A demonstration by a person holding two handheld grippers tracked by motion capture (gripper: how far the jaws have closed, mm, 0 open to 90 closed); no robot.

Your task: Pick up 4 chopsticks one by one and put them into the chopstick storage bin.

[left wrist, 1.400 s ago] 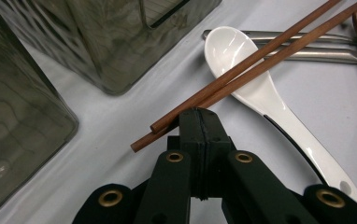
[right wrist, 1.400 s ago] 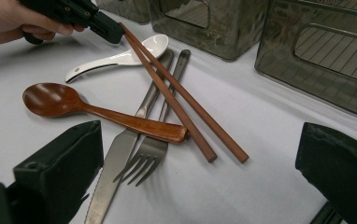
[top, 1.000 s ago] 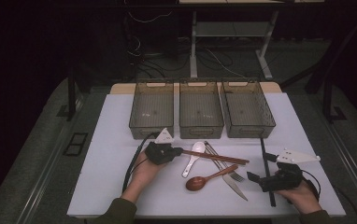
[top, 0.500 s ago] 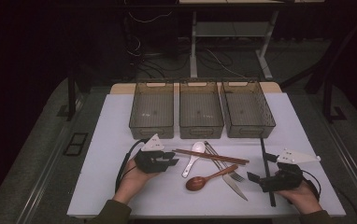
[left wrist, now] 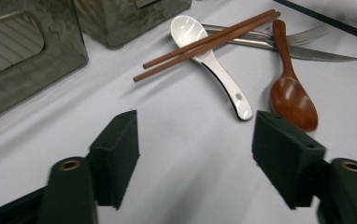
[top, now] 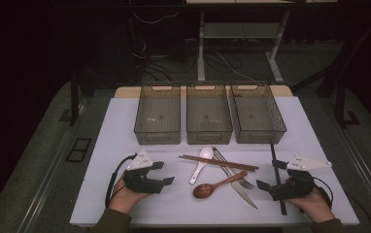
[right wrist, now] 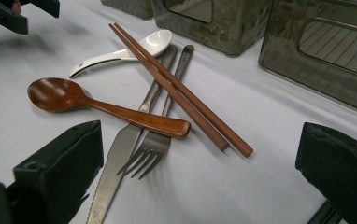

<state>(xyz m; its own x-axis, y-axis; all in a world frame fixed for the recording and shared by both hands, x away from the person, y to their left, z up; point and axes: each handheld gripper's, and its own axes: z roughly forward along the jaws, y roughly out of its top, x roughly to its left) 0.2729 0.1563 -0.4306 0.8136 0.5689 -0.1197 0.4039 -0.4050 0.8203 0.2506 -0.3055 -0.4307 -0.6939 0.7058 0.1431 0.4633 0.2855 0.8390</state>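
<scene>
Wooden chopsticks (top: 218, 163) lie across a white spoon (top: 200, 165) at mid-table, released since a second ago, when the left gripper (top: 164, 174) reached them. That gripper has drawn back to the left, its jaws just opened wide over bare white table (top: 106, 145), nothing between them. Opposite, the right gripper (top: 263, 187) sits unmoved, jaws spread, near the knife (top: 244, 191), fork (top: 229, 167) and brown spoon (top: 212, 187).

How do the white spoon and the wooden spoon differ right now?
The white spoon looks like glazed ceramic, with a short handle; the wooden spoon is dark brown with a longer, slimmer handle. The chopsticks lie across the white spoon, while the wooden spoon's handle rests on the knife and fork. Both lie bowl up.
</scene>
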